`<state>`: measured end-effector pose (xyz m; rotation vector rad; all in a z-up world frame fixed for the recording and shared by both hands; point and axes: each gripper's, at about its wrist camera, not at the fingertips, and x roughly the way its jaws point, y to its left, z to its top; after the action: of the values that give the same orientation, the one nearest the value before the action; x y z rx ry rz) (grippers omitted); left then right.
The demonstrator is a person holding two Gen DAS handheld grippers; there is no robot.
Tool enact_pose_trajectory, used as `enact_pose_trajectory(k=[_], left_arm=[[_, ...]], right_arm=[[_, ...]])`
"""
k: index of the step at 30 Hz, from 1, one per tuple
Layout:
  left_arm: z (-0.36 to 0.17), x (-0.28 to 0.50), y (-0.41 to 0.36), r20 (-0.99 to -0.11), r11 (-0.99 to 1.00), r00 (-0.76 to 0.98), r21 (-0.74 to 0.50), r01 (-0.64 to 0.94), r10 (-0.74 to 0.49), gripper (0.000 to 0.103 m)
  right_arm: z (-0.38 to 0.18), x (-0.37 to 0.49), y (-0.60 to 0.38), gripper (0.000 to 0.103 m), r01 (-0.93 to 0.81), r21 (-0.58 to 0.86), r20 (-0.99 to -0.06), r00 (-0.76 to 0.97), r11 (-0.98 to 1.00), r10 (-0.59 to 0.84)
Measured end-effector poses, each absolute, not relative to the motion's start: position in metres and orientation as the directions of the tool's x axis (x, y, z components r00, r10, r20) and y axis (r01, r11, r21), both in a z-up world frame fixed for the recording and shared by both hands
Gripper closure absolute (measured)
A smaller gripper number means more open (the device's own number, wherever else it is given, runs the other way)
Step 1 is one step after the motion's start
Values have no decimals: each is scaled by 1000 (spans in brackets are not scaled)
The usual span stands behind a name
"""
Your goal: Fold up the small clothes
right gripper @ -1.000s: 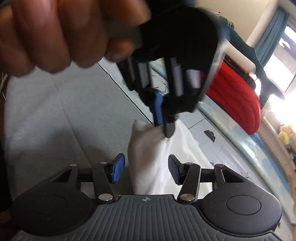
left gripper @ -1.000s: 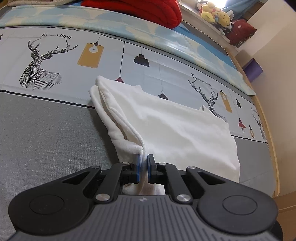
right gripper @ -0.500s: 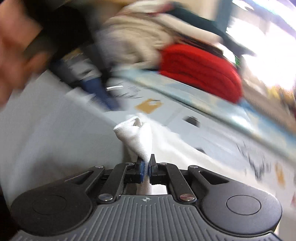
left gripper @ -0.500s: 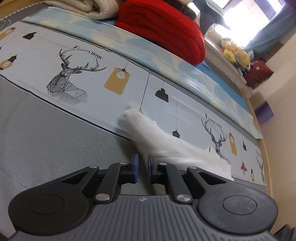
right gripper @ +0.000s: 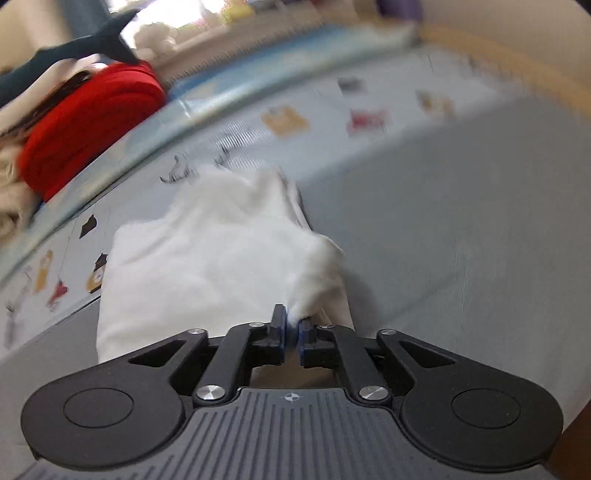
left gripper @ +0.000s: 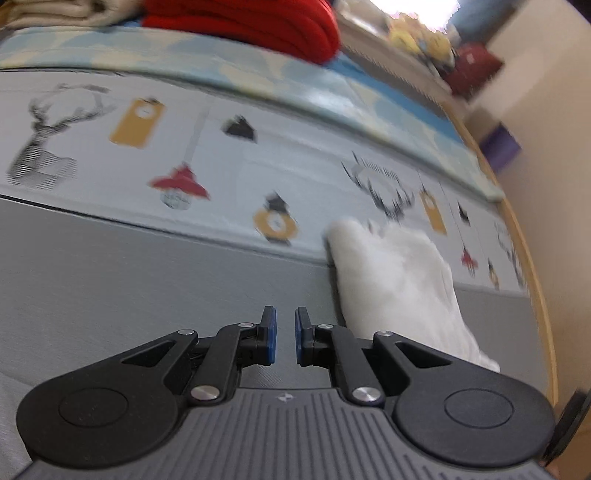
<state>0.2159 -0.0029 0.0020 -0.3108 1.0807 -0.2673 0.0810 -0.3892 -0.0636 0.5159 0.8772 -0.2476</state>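
A small white garment lies bunched on the bed, across the line between the grey sheet and the printed strip. My left gripper hovers over the grey sheet just left of it, its jaws nearly shut with a narrow gap and nothing between them. In the right wrist view the white garment spreads out ahead and to the left. My right gripper pinches a fold of its near edge between the blue pads while the jaws are opening. Both views are blurred by motion.
A red folded blanket and beige bedding sit at the bed's far side, and the blanket also shows on the left in the right wrist view. Plush toys line a ledge. The bed's wooden edge curves along the right, by a purple box.
The left gripper let go of the garment and moved off to its left. The right gripper closed on the garment's edge, swung across the bed and rolled; the hand and other gripper left its view.
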Motion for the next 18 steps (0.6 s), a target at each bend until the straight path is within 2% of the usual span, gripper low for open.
enact_pose_trajectory(k=[1, 5, 7, 9, 11, 15, 17, 18], left_arm=[[-2, 215, -12, -821, 922, 429, -379, 83, -377, 91], [-19, 209, -50, -831, 898, 341, -406, 169, -440, 80], [-28, 207, -63, -835, 891, 313, -417, 177, -453, 76], [-37, 208, -73, -839, 888, 293, -428, 168, -459, 69], [-44, 211, -80, -836, 883, 285, -449, 136, -469, 62], [-57, 218, -93, -831, 877, 291, -475, 71, -474, 60], [-65, 222, -101, -833, 876, 289, -481, 46, -472, 52], [-67, 224, -103, -835, 875, 284, -483, 34, -472, 44]], right_arm=[[-64, 74, -396, 83, 415, 337, -780, 626, 845, 4], [-67, 70, -405, 77, 425, 384, -767, 641, 820, 27], [-70, 71, -414, 66, 437, 410, -765, 643, 801, 42], [-67, 86, -413, 61, 456, 412, -767, 641, 789, 30], [-72, 93, -418, 60, 474, 423, -776, 629, 772, 39], [-90, 101, -421, 53, 481, 457, -803, 586, 748, 114], [-95, 105, -415, 53, 459, 440, -815, 565, 772, 128], [-96, 107, -412, 53, 446, 419, -821, 559, 791, 119]])
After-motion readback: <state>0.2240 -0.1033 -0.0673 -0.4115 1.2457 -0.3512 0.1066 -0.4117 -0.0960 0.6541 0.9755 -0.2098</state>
